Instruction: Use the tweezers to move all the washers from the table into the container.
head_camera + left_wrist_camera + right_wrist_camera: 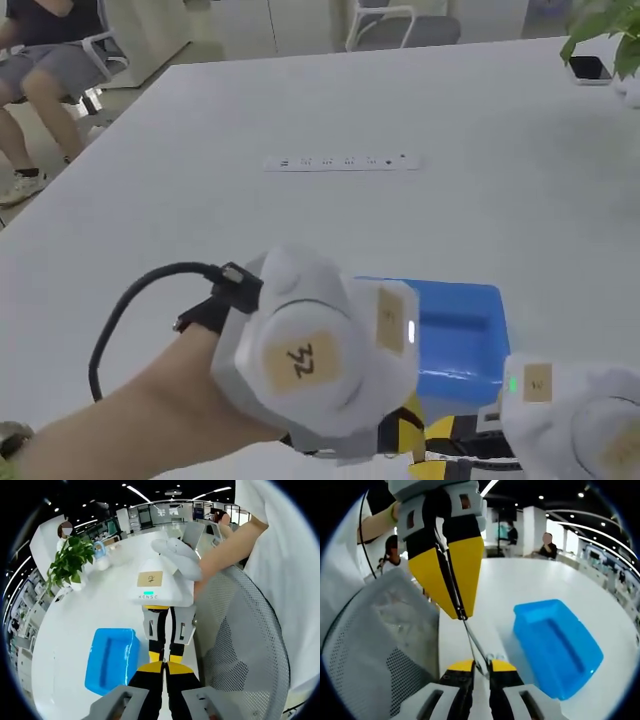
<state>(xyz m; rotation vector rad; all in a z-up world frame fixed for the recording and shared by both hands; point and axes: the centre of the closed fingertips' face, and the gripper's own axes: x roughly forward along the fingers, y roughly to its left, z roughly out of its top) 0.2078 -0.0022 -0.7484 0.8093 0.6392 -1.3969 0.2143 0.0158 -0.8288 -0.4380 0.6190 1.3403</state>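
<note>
Blue container (470,378): we see it open-topped on the white table (300,100). It sits just beyond the two grippers in the head view and off to one side of the jaws in both gripper views.
Tweezers (472,641): thin metal legs stretched between the two grippers, over the table's near edge, beside the container and not over it.
Left gripper (461,612): we find it coming in from the top of the right gripper view, its yellow jaws pressed together on the upper part of the tweezers.
Right gripper (482,669): yellow-tipped jaws nearly together with a slim gap. The tweezers' lower end runs into that gap, and we cannot tell whether the jaws pinch it.
Gripper tips: facing each other, almost tip to tip, in the left gripper view.
Power strip (343,162): flat on the table, well beyond the container.
Mesh chair back (245,645): close beside the grippers at the table edge.
Plant (70,562): leafy and green, on the table well apart from the container.
</note>
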